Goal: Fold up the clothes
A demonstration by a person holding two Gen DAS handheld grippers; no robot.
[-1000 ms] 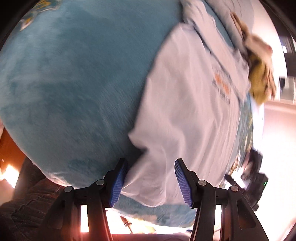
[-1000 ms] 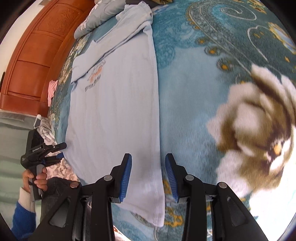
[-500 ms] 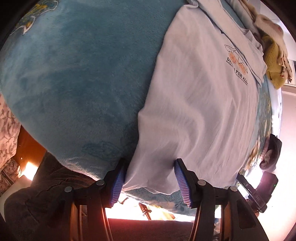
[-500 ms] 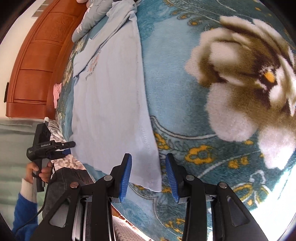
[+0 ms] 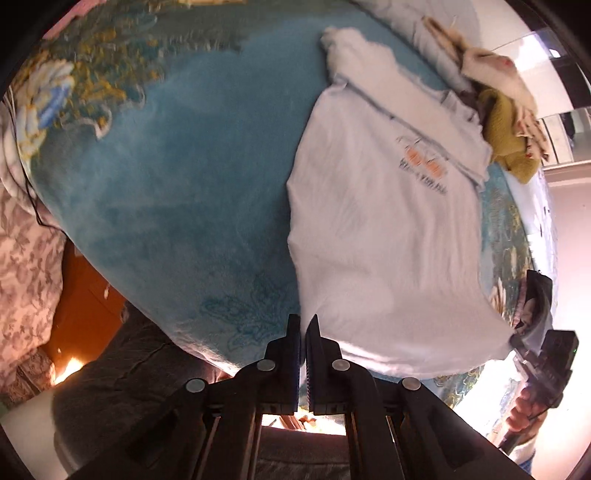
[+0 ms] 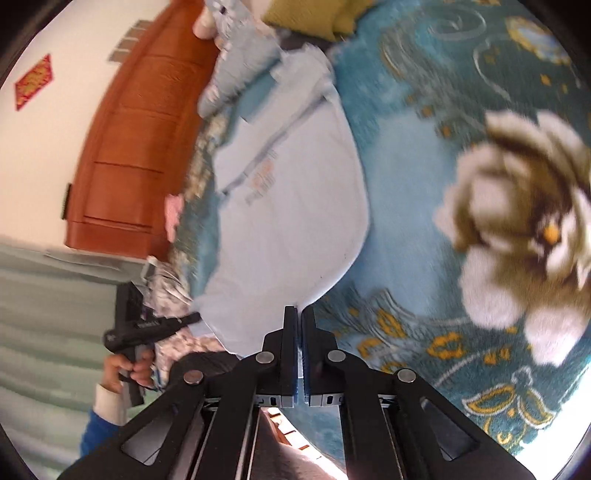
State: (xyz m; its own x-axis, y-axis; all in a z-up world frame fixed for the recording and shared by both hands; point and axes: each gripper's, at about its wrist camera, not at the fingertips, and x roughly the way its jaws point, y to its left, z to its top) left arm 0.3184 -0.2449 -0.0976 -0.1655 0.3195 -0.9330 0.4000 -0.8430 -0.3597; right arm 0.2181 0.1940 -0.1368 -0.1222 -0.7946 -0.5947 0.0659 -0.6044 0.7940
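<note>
1. left wrist view: the left gripper (image 5: 303, 325) has its fingers pressed together on a hem corner of the pale blue t-shirt (image 5: 384, 236), which lies spread on the blue blanket (image 5: 177, 192) toward 1 o'clock.
2. right wrist view: the right gripper (image 6: 299, 314) fingers are clamped on the other hem corner of the t-shirt (image 6: 291, 206), stretching toward 11 o'clock; a mustard garment (image 6: 314, 18) lies at 12 o'clock.

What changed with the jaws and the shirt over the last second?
Both grippers went from open to shut: the left gripper has clamped one bottom corner of the light blue T-shirt, and the right gripper has clamped the other bottom corner. The hem now bows and rises off the teal blanket between them. The collar end and printed logo still lie flat; the yellow garment stays put.
</note>
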